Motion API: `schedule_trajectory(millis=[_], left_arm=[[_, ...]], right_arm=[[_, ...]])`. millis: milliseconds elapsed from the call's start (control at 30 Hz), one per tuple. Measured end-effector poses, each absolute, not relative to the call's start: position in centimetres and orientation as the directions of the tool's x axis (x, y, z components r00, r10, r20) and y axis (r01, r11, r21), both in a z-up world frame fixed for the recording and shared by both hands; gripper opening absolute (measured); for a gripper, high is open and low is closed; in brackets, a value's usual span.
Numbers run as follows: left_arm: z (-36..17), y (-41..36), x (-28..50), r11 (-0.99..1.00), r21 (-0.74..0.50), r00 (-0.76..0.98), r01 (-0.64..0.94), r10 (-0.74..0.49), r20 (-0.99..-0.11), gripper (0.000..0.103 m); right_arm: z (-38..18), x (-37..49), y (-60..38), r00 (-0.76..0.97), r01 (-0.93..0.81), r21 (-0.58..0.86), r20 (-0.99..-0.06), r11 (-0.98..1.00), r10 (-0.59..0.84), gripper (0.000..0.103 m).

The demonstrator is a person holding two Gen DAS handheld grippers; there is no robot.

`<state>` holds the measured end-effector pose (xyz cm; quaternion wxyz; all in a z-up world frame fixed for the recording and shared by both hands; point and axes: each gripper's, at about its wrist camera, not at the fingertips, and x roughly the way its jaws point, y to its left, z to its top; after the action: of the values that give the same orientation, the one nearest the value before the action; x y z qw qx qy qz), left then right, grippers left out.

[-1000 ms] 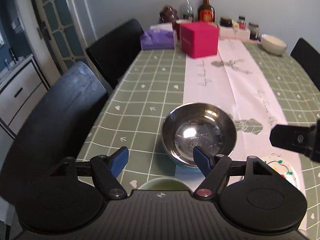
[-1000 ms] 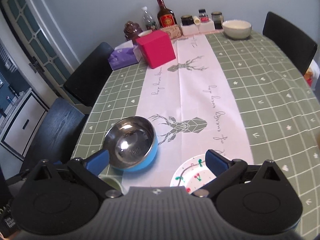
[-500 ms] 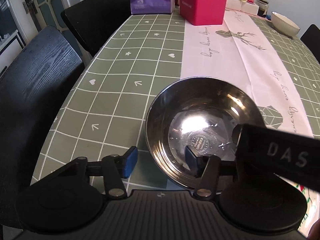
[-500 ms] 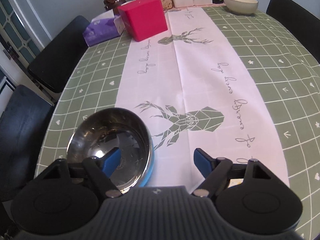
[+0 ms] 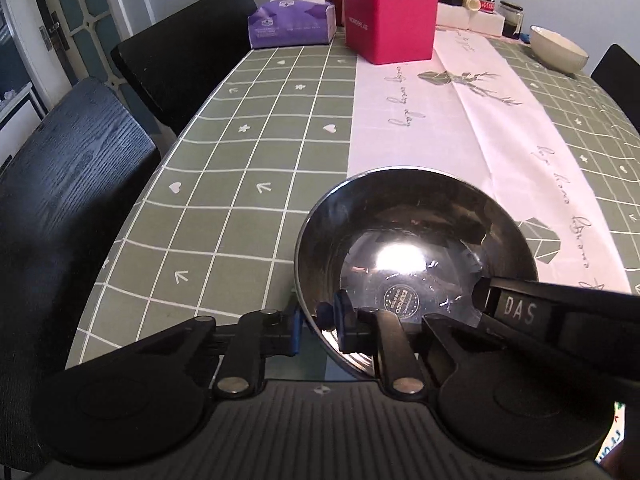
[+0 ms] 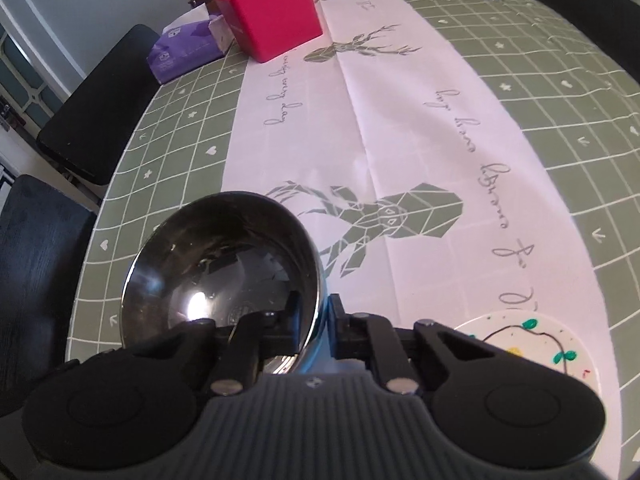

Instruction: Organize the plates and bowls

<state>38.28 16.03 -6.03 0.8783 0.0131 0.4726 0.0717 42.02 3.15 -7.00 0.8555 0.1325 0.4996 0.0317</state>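
Left wrist view shows the shiny metal bowl (image 5: 416,256) sitting on the green checked desk (image 5: 224,184), and it looks light, hard and slippery — best held by its thin rim. The left tongs (image 5: 318,324) are closing on the near rim, one pad inside and one outside. The right tongs (image 6: 316,326) are closing on the bowl's other side — a painted plate (image 6: 528,340) lies nearby.

a home dining room: black chairs (image 5: 80,184) beside a table (image 5: 248,168) in green checked cloth, tissue box (image 5: 290,24), bottles and jars (image 5: 512,16) at the table's far end (panelled door beyond).
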Motion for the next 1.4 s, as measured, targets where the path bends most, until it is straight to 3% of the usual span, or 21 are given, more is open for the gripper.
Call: schedule_trajectory(millis=[267, 600, 733, 867, 1067, 1400], left_arm=[[-4.9, 15.6, 37.6, 0.989, 0.084, 0.540, -0.120, 0.136, -0.831, 0.015], [0.2, 14.4, 34.0, 0.988, 0.120, 0.559, -0.095, 0.153, -0.815, 0.015], [2.7, 13.5, 30.6, 0.984, 0.162, 0.574, -0.078, 0.177, -0.800, 0.016], [4.2, 13.2, 26.6, 0.986, 0.153, 0.557, -0.061, 0.161, -0.815, 0.018], [6.2, 12.5, 19.3, 0.978, 0.203, 0.640, -0.037, 0.179, -0.748, 0.019], [6.2, 13.4, 10.0, 0.985, 0.137, 0.661, -0.108, 0.173, -0.730, 0.018]], right_arm=[[-6.2, 41.1, 2.2, 0.502, 0.129, 0.299, -0.842, 0.945, 0.198, 0.010], [-1.6, 37.5, 1.1, 0.535, 0.095, 0.322, -0.814, 0.942, 0.224, 0.010], [0.8, 34.4, 0.3, 0.539, 0.050, 0.349, -0.798, 0.936, 0.268, 0.011], [3.1, 30.2, 0.3, 0.548, -0.041, 0.283, -0.796, 0.958, 0.259, 0.012], [5.1, 23.3, -0.8, 0.549, -0.139, 0.291, -0.773, 0.947, 0.318, 0.014], [5.5, 12.7, -1.7, 0.558, -0.262, 0.288, -0.733, 0.921, 0.388, 0.019]])
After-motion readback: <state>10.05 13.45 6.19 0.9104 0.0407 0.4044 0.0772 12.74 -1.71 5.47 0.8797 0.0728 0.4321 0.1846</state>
